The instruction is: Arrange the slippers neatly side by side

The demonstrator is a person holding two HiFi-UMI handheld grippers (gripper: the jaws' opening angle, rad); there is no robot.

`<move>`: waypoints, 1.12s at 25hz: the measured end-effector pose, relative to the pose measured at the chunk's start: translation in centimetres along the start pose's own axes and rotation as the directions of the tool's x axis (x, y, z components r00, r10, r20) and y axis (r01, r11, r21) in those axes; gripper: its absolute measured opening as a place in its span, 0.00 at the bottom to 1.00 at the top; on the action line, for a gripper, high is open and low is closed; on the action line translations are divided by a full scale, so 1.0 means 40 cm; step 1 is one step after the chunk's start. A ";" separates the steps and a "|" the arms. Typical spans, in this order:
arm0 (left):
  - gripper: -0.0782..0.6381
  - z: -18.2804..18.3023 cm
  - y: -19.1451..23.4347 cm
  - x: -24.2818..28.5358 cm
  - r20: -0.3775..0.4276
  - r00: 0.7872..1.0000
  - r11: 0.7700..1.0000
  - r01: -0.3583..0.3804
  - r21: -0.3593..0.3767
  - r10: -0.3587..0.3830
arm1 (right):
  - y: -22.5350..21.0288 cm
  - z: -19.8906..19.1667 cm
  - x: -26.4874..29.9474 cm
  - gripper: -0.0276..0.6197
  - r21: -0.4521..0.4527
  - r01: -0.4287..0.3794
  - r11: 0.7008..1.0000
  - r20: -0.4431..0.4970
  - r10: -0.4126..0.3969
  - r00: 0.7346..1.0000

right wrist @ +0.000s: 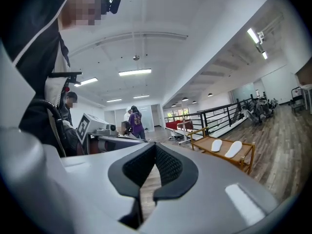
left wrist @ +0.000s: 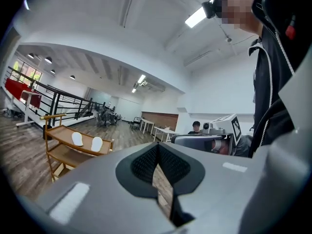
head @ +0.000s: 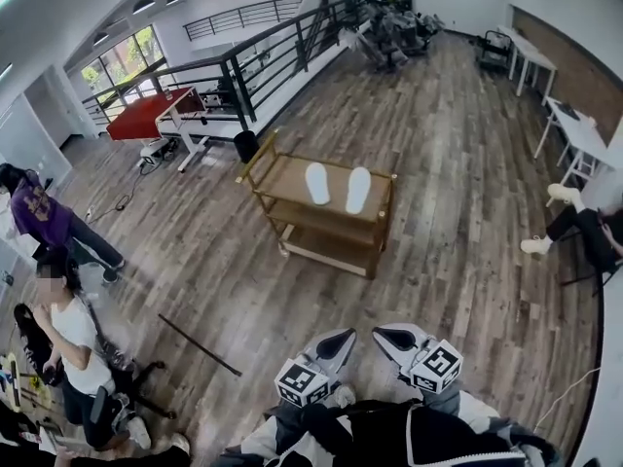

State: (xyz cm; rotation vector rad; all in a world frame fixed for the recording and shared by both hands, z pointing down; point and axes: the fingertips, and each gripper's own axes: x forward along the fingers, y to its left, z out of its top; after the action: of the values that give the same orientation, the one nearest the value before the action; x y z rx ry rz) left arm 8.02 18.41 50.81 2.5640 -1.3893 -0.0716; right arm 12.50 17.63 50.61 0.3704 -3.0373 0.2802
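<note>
Step in hand: by my reading no handling is under way. The pair already lies in order, and the person stands well apart from it, so this is either the very start or the finish.
Slippers: the left slipper (head: 317,183) and the right slipper (head: 358,190) lie flat, just beside each other with a narrow gap. They are nearly parallel, the right one angled a touch.
Container: a wooden cart (head: 282,175) with three levels stands on the plank floor (head: 458,212). Both slippers rest on its top shelf, toward the side by the right-hand posts.
Lower shelves: the middle and bottom levels show nothing on them from here, though the top shelf hides part of each.
Left tongs (left wrist: 157,155): closed, pads together, nothing between them, held level close to the person's body.
Right tongs (right wrist: 155,156): closed as well and gripping nothing, level, just beside the left pair.
Next move: if any tidying is wanted, it calls for walking up to the cart, opening one pair of tongs and turning the right slipper slightly to match its neighbour.
Risk: a nudge could push a slipper toward the shelf edge.
</note>
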 end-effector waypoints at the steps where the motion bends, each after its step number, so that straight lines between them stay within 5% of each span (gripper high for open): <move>1: 0.13 0.008 0.029 0.005 -0.003 1.000 1.000 0.007 -0.001 -0.007 | -0.014 0.006 0.026 0.05 -0.002 0.008 1.000 0.001 -0.008 1.000; 18: 0.13 0.042 0.322 0.110 0.008 0.999 0.999 0.047 -0.023 -0.046 | -0.189 0.041 0.283 0.05 -0.013 0.032 0.999 -0.012 -0.032 0.999; 28: 0.13 0.129 0.529 0.320 0.004 0.998 0.998 -0.057 -0.033 0.058 | -0.475 0.124 0.418 0.05 -0.025 -0.058 0.998 -0.002 0.058 0.998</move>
State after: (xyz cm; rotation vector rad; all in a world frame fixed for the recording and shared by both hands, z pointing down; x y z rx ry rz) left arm -3.09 -4.28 51.24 2.4971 -1.4505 -0.0908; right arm 0.73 -5.29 50.49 0.2807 -3.0514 0.2447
